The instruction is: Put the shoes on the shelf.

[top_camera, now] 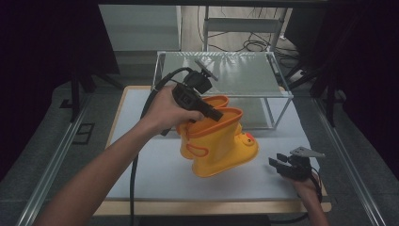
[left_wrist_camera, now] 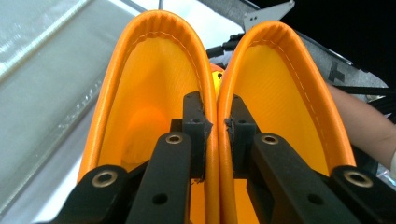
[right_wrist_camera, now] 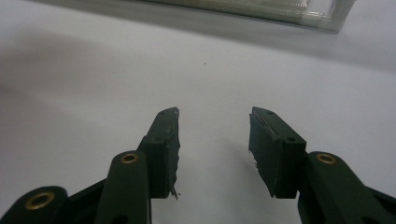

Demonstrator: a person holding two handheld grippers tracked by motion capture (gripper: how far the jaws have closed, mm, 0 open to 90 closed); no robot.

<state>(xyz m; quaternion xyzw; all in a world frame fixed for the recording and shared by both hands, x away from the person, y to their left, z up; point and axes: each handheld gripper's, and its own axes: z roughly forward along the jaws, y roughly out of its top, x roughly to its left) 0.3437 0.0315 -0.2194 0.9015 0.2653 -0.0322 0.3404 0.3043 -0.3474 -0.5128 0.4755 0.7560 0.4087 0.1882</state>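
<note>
Left gripper [top_camera: 214,113] jaws clamping both boots' [top_camera: 216,146] inner rims together; boots tilting, toes pointing right. Right gripper [top_camera: 277,160] jaws gaping, holding nothing.

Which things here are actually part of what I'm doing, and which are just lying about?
In the job:
- yellow boots, pinched together by their inner rims
- left hand-held gripper, shut on both boots
- rack, a likely destination

Standing by:
- right hand-held gripper, open above the white mat
- cables on the floor behind
</note>
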